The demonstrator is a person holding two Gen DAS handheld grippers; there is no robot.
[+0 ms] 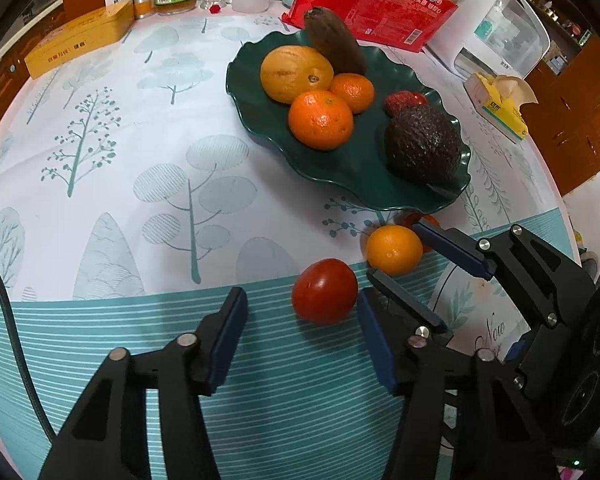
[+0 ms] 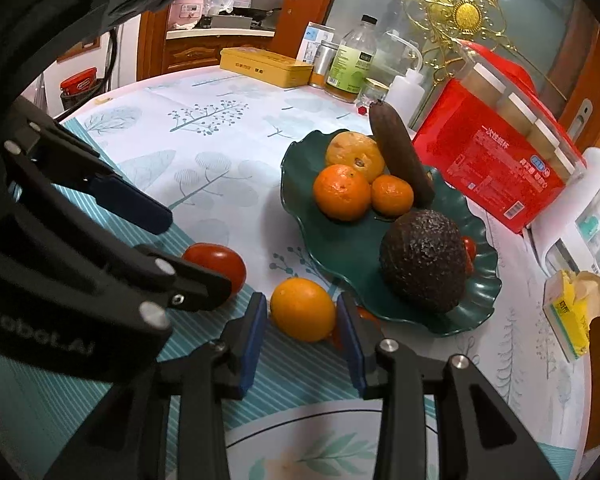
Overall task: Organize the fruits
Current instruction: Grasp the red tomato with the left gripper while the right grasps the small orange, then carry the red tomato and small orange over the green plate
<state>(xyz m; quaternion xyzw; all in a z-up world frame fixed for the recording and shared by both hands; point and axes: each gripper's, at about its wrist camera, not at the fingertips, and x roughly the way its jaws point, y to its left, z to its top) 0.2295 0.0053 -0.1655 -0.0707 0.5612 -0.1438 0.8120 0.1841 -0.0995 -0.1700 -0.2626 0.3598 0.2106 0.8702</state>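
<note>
A red tomato (image 1: 324, 290) lies on the striped cloth between the pads of my left gripper (image 1: 300, 300). It sits close to the right pad, with a wide gap to the left one, so the jaws are open. Just right of it, a small orange (image 2: 302, 308) rests on the table between the pads of my right gripper (image 2: 302, 314), with thin gaps on both sides. The dark green wavy plate (image 1: 352, 168) beyond holds a large yellow-orange fruit (image 1: 296, 74), two mandarins, an avocado (image 1: 422, 144), a long brown fruit and a small red one.
Another reddish fruit (image 1: 418, 220) peeks out under the plate's near rim behind the small orange. A red package (image 1: 380, 4), bottles, a yellow tin (image 1: 80, 38), a white appliance (image 1: 500, 28) and a tissue box (image 1: 496, 108) line the table's far side.
</note>
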